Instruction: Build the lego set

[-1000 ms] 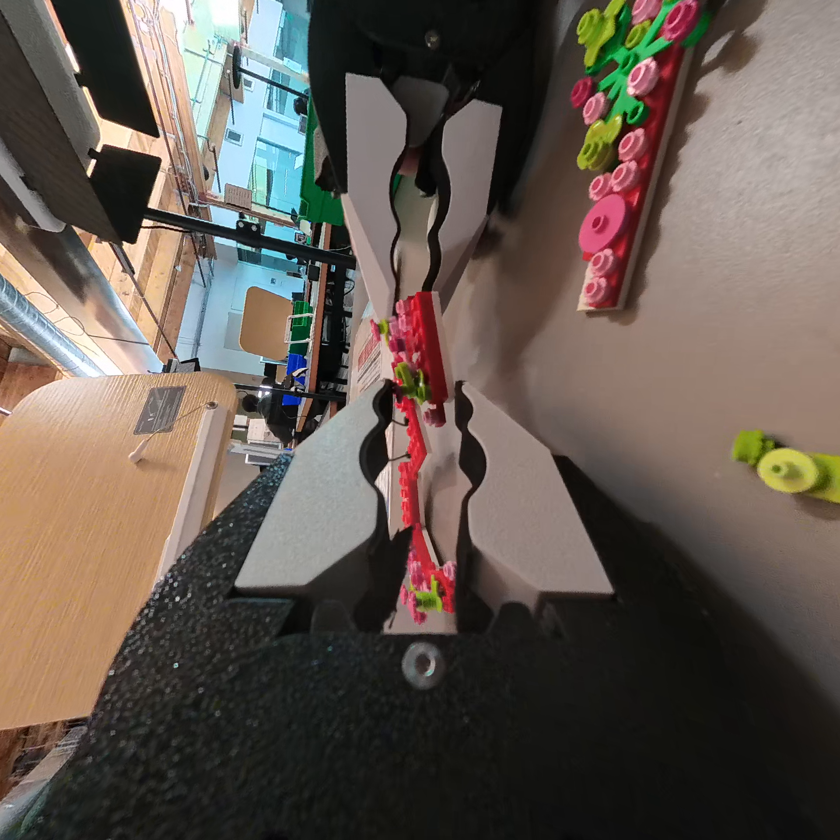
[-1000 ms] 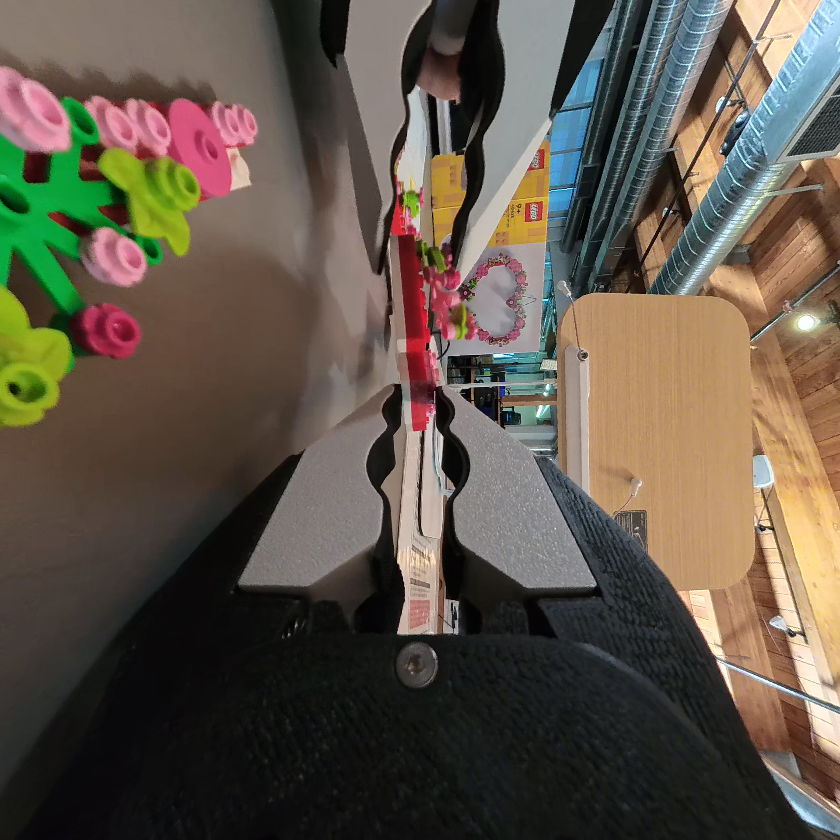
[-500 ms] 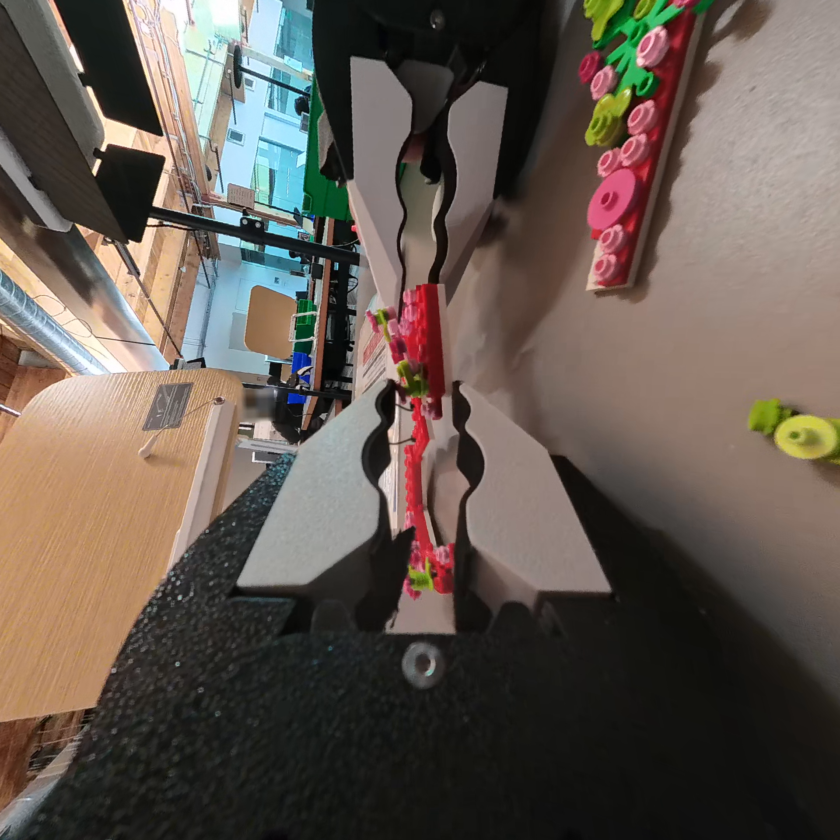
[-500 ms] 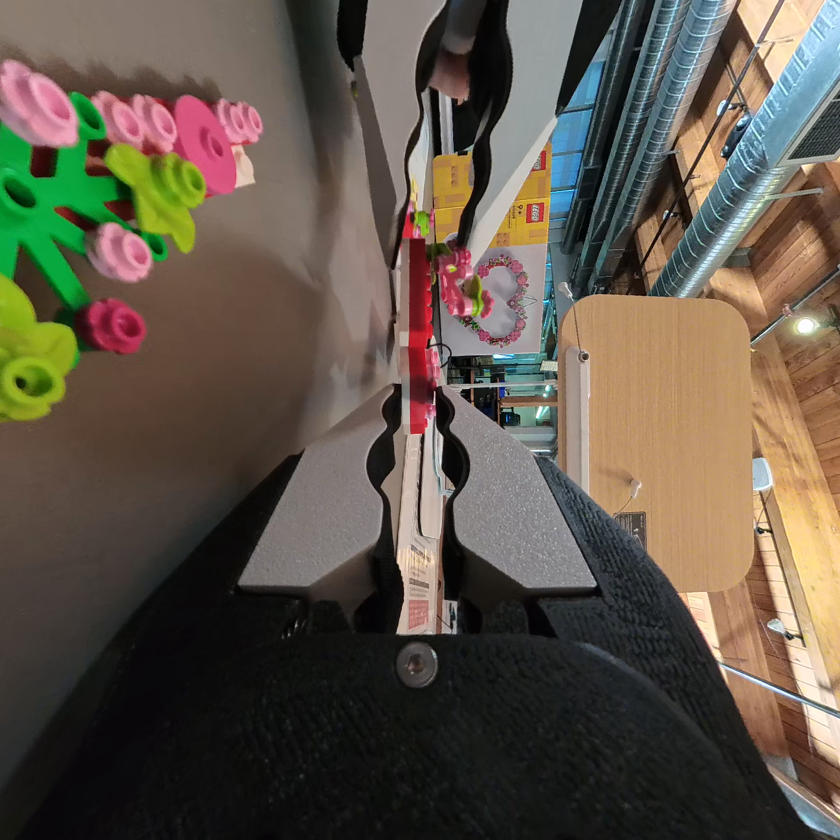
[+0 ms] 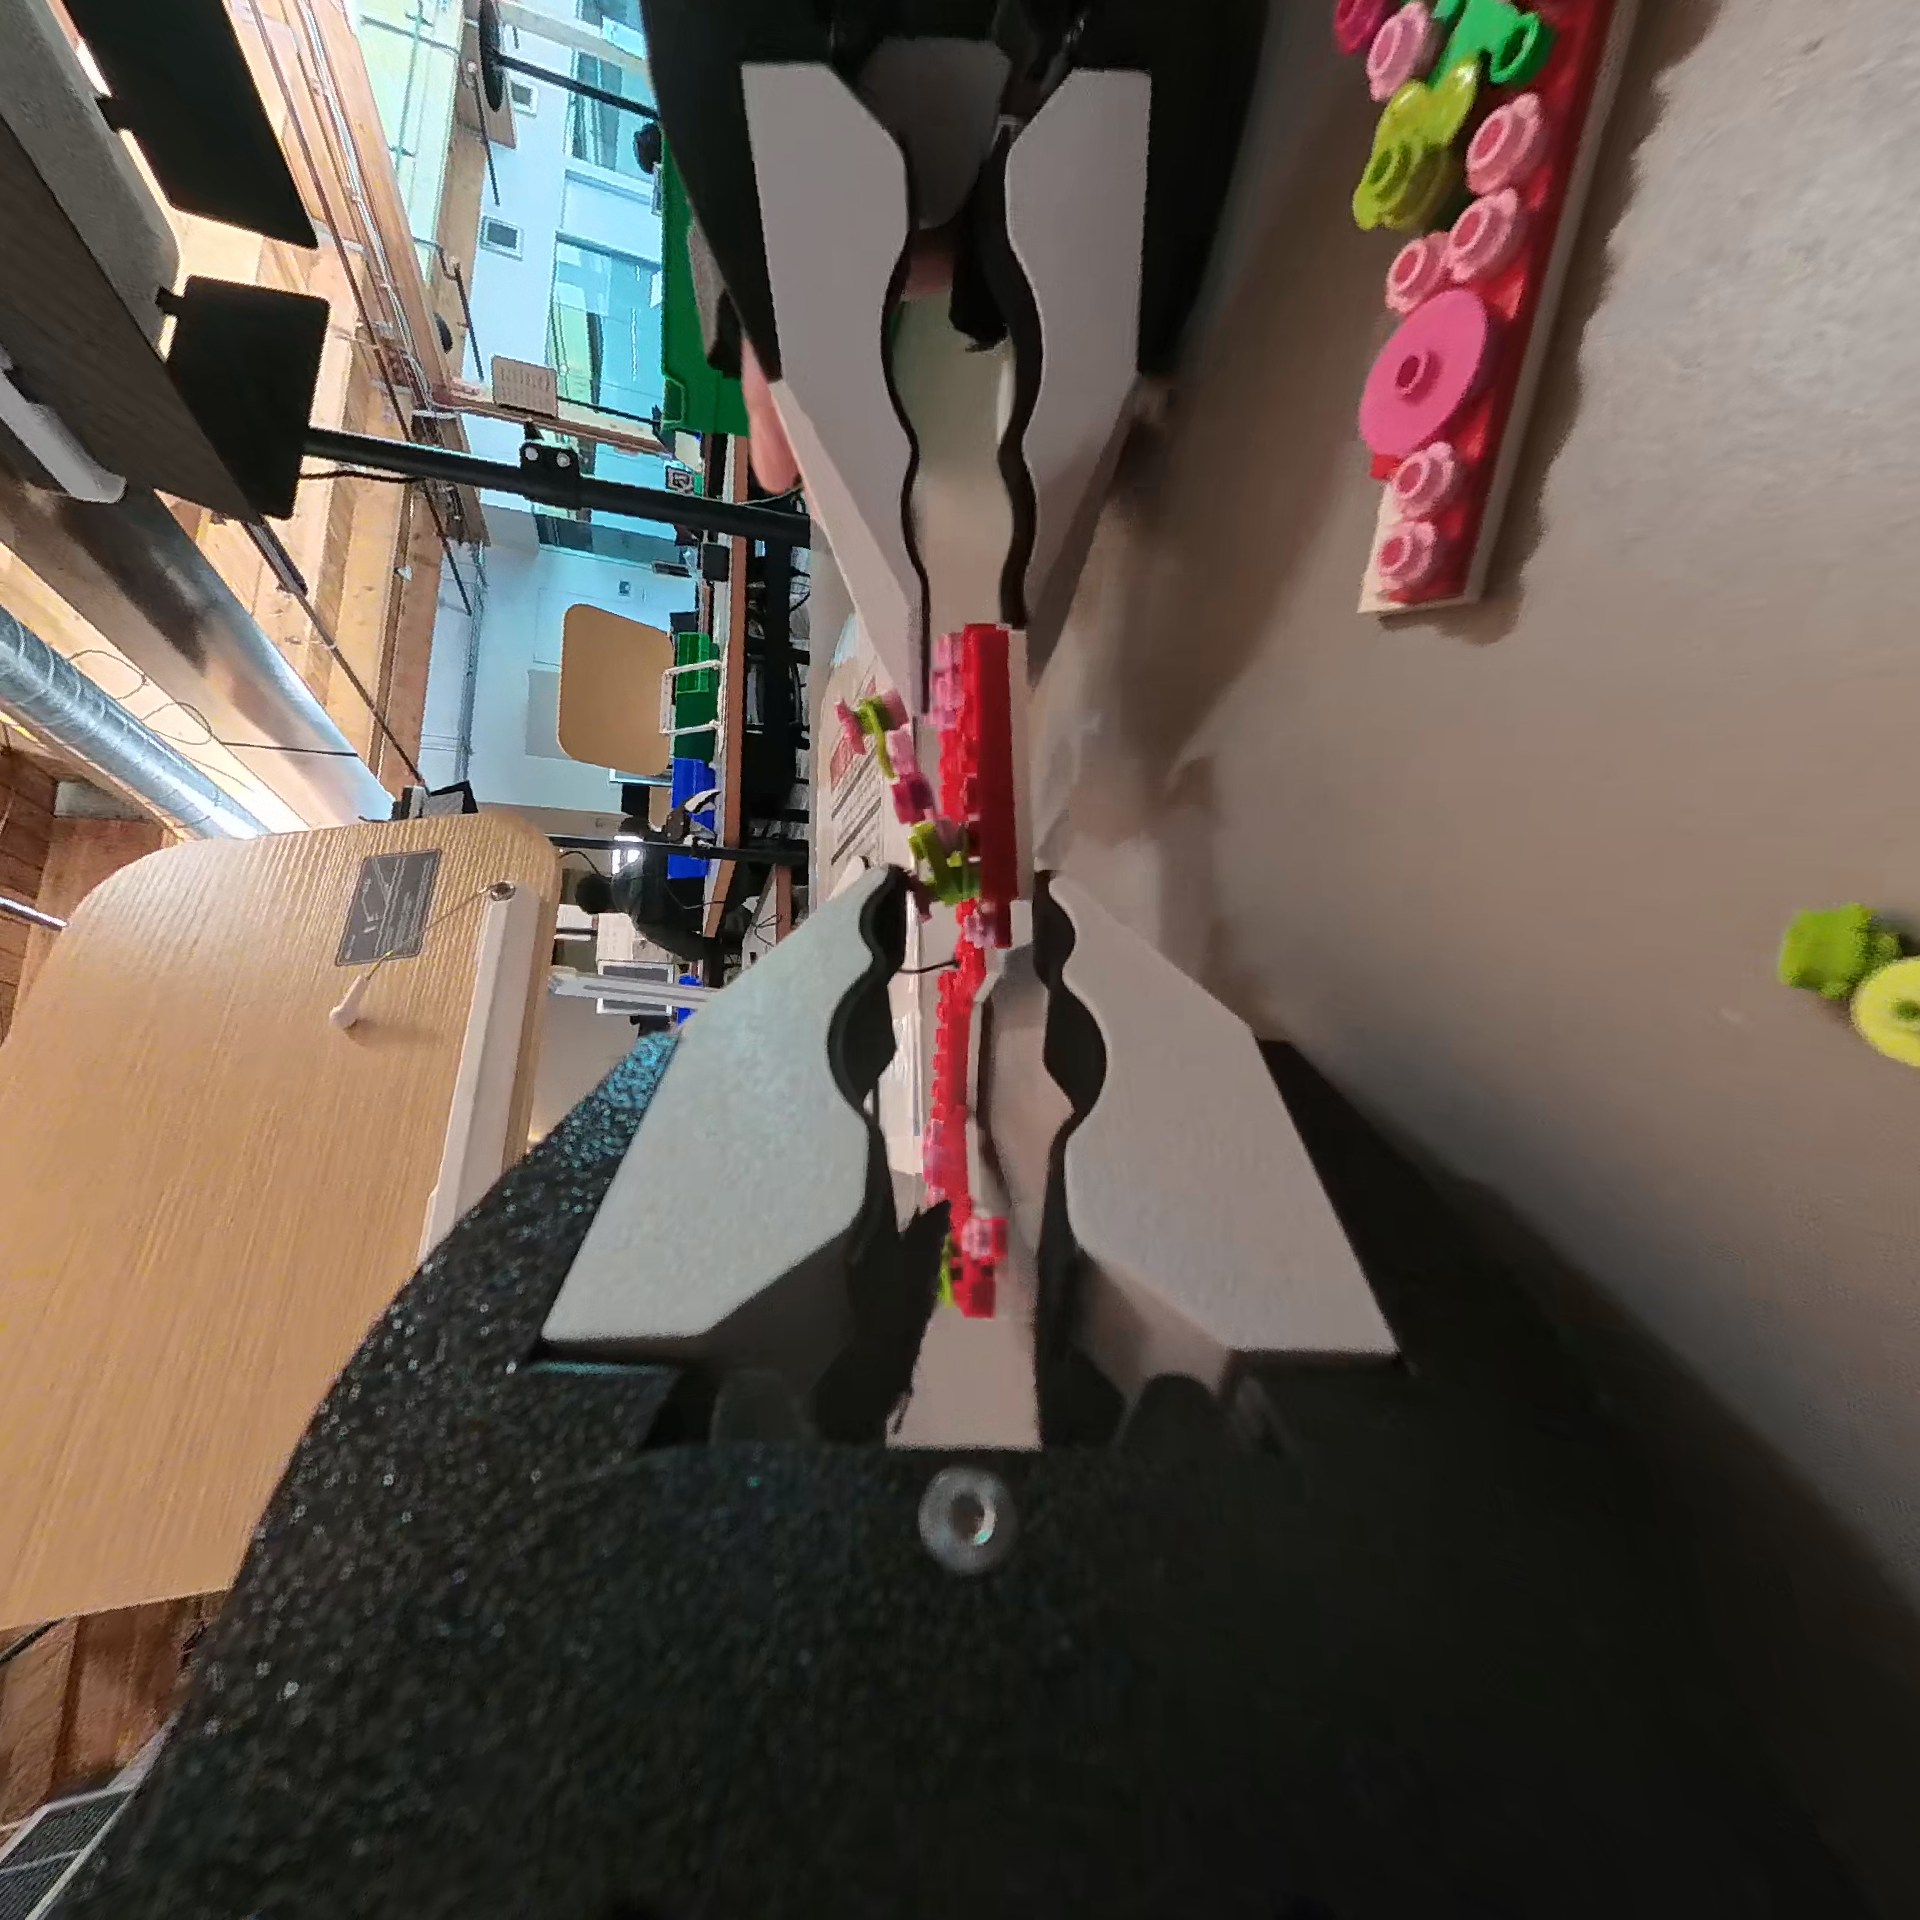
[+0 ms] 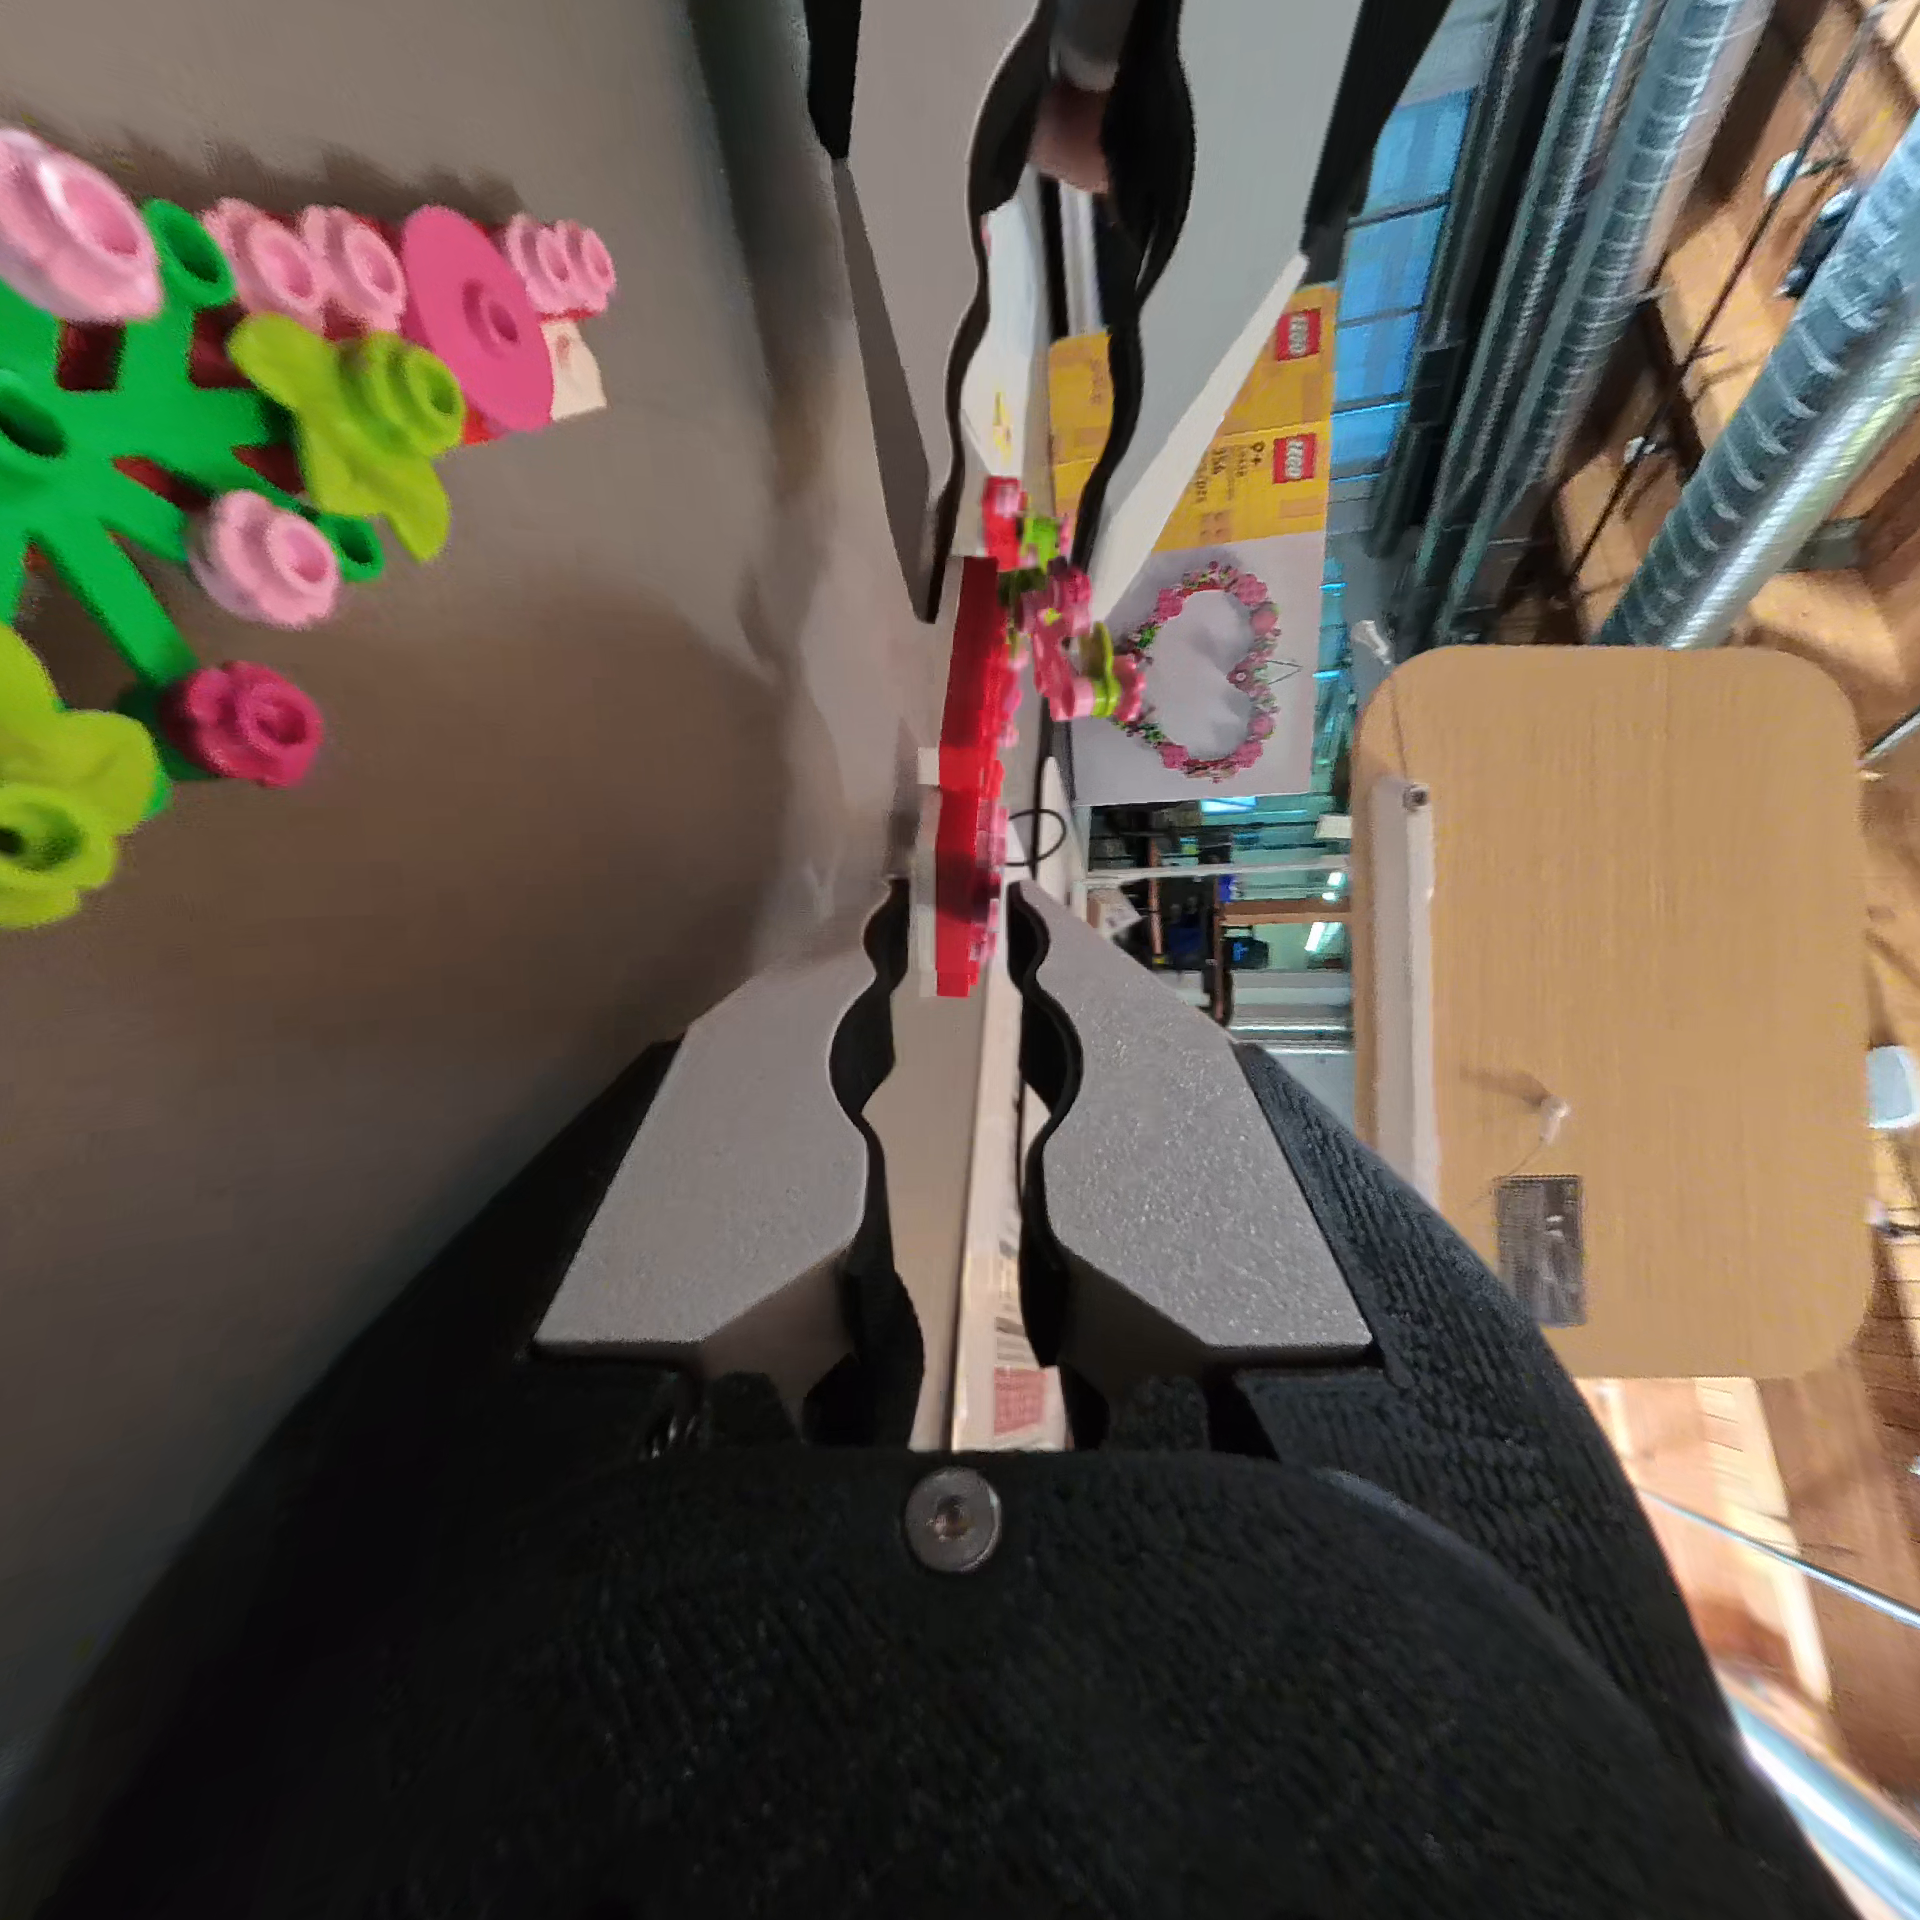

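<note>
Left gripper [image 5: 971,914] and right gripper [image 6: 961,914] face each other tip to tip above the grey table [image 5: 1558,831], both clamped on one long red lego strip [image 5: 977,769] with pink and lime flower studs, which runs edge-on from 12 to 6 o'clock between the jaws in each wrist view. In the left wrist view a second flower strip [image 5: 1455,343] on a white base lies flat on the table at 1 o'clock, well apart from the grippers, and loose lime pieces [image 5: 1860,977] sit at 3 o'clock at the frame edge. In the right wrist view that same strip [image 6: 260,416], with green leaves, shows at 10 o'clock, and a yellow-and-white box [image 6: 1226,582] stands beyond the held strip at about 1 o'clock.
</note>
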`<state>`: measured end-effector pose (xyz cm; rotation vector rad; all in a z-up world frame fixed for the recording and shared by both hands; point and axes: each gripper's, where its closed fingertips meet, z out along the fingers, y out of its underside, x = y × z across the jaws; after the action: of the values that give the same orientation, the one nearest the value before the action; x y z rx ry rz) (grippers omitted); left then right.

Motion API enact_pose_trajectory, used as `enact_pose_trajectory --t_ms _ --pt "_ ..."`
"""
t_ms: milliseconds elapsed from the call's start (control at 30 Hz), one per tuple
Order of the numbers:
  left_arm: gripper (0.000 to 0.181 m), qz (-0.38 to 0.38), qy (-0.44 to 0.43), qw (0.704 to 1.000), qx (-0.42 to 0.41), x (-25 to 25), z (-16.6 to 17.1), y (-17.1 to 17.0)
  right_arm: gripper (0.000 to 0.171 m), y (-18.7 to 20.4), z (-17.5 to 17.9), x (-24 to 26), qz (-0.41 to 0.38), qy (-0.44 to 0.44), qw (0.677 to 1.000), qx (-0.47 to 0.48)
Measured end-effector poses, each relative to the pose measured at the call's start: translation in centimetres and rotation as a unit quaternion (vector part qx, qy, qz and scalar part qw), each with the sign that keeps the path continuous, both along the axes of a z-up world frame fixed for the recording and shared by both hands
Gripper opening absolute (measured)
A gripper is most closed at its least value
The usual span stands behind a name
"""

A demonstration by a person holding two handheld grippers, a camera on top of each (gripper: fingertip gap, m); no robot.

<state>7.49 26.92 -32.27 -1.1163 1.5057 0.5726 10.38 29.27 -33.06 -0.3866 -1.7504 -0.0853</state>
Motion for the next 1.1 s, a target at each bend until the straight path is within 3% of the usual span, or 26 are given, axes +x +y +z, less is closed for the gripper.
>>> enact_pose_trajectory --t_ms 167,400,533,700,900,1100 --pt "0.021 0.006 -0.005 1.0 -0.005 0.0 -0.1 0.2 0.038 -0.2 0.6 0.5 0.023 0.004 0.999 -0.043" --pt "0.021 0.008 -0.003 1.0 -0.014 0.0 -0.4 0.4 0.054 -2.8 1.6 0.6 0.088 0.009 0.993 -0.08" --pt "0.021 0.008 -0.005 1.0 -0.017 0.1 -0.5 0.5 0.061 -3.6 1.1 -0.7 0.083 -0.007 0.995 -0.059" --pt "0.021 0.006 -0.005 1.0 -0.02 0.2 -0.6 0.4 0.053 -2.5 0.8 -1.5 0.055 -0.004 0.998 -0.002" --pt "0.023 0.006 -0.008 1.0 -0.023 0.2 -0.6 0.4 0.03 -2.1 0.5 -1.4 0.048 -0.005 0.998 0.028" --pt "0.023 0.007 -0.013 1.0 -0.026 0.2 -0.5 0.5 0.024 -2.1 0.5 -1.3 0.051 -0.002 0.998 0.025"
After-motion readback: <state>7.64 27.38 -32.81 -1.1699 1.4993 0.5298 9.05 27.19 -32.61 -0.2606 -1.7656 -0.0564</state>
